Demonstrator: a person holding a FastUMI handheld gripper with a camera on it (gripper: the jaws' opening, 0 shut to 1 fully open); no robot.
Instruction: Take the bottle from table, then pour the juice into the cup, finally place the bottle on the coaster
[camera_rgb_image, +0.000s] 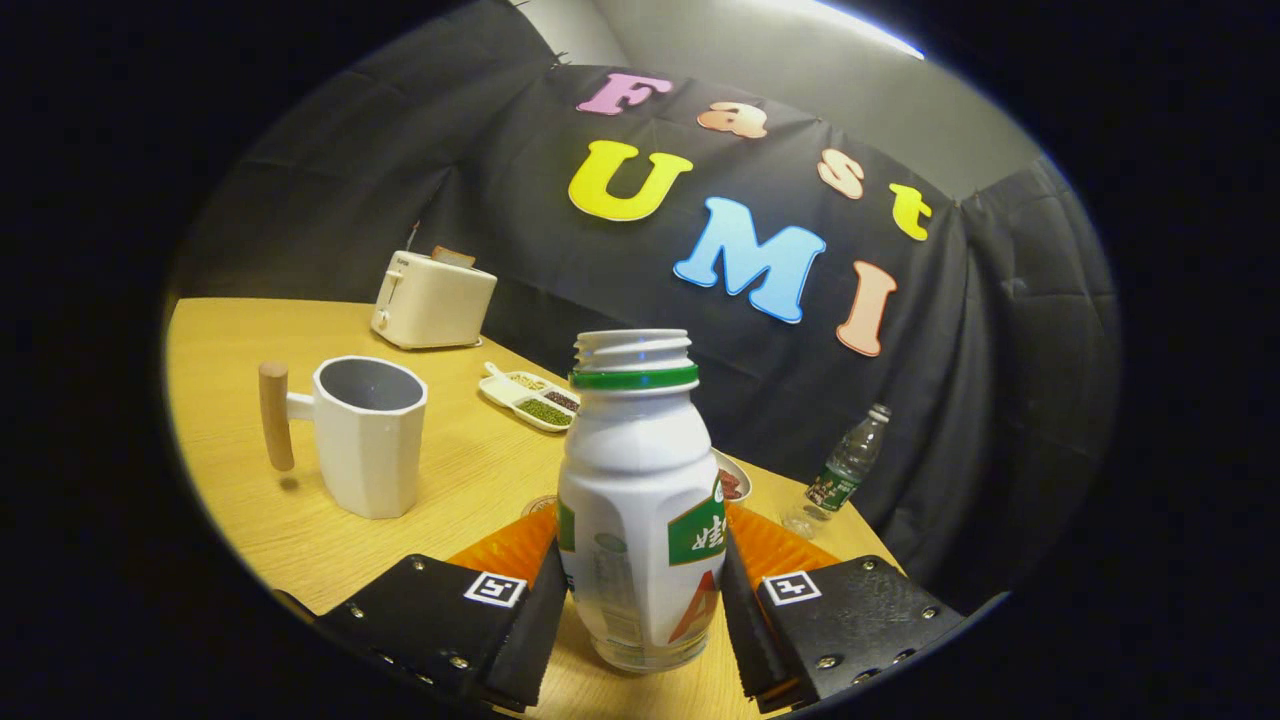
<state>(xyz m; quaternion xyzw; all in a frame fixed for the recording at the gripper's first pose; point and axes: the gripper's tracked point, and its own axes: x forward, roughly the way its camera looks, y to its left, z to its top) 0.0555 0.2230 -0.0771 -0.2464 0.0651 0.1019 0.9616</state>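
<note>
The hand-held gripper (640, 610) is closing on a white plastic bottle with a green neck ring and an open threaded mouth (640, 500), both fingers (535, 625) pressing against its lower sides, one on each flank. The bottle is standing upright between them, its clear base showing just above the yellow wooden table (250, 340), though contact with the surface is hard to judge. Directly behind the bottle, an orange ribbed coaster (775, 550) is lying near the table's far edge, partly hidden by the bottle and the fingers.

Well to the left of the bottle, a white faceted cup with a wooden peg handle (365, 435) is standing upright on the surface, its mouth facing up and its inside looking grey. Beyond the cup, toward the far left corner, a cream toaster (432, 298) is sitting with a slice poking out. Between the toaster and the bottle, a white divided dish of seeds (530, 398) is resting. A small bowl (735, 482) is peeking out just behind the bottle's right shoulder, and a clear water bottle with a green label (845, 465) is leaning at the far edge against the black cloth wall (1000, 350).
</note>
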